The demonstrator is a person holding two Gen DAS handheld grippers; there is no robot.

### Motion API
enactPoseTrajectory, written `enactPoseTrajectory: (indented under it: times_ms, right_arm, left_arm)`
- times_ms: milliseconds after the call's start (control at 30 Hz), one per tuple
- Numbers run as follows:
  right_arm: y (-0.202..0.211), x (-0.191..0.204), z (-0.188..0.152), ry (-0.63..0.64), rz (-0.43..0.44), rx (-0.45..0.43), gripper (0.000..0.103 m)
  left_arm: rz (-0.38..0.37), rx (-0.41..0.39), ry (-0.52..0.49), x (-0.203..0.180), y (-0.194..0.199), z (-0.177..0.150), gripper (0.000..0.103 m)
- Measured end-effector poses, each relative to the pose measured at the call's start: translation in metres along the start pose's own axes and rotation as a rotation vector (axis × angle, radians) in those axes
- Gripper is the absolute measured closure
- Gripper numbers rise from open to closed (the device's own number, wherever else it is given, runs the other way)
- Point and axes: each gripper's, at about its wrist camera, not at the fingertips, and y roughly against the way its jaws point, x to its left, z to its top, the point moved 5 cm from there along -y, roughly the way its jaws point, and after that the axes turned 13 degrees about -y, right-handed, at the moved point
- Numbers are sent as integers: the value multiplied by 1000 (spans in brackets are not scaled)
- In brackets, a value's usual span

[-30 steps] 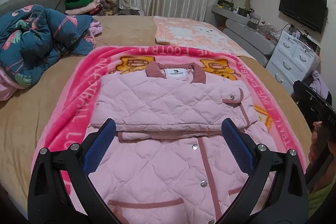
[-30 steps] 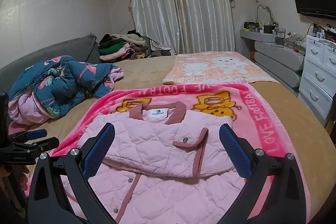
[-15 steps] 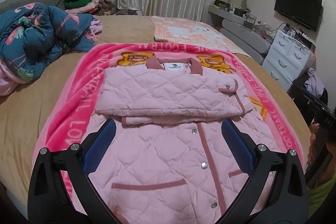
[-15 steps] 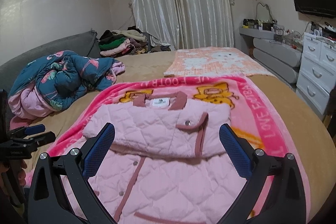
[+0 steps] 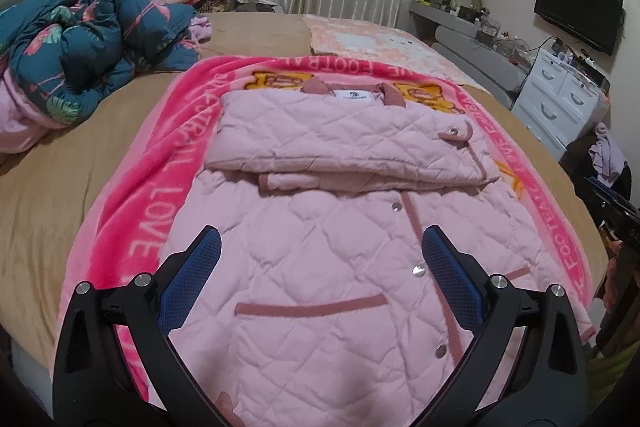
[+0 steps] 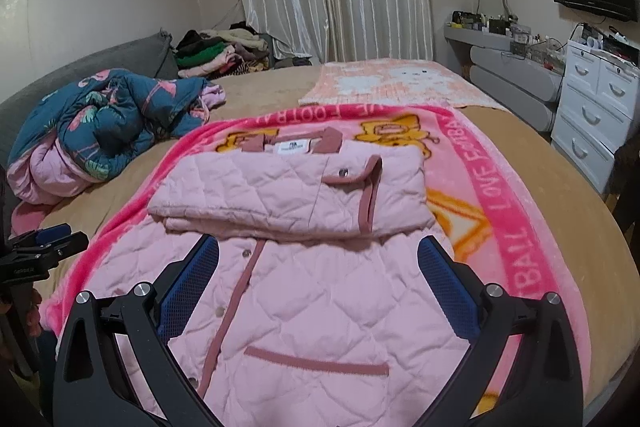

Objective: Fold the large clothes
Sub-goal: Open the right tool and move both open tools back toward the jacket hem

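Nearest the cameras, the left gripper (image 5: pixel 320 259) and right gripper (image 6: pixel 318 267) are held spread wide, empty, above the near hem of the pink quilted jacket (image 5: pixel 320 259). The jacket is laid on the pink blanket (image 5: pixel 160 211), its sleeves folded across the chest. Beyond the jacket, a blue floral duvet (image 5: pixel 80 43) is heaped.

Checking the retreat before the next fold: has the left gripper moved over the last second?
Yes. The left gripper has pulled back toward the hem; the pink quilted jacket's folded sleeves now lie farther ahead.
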Motion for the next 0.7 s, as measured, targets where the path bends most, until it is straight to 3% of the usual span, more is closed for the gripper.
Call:
enactPoseTrajectory:
  times_ms: [700]
  right_arm:
    - [13,13,-58,65,17,101,4]
  left_arm:
    - [21,63,10,16,11,-70,9]
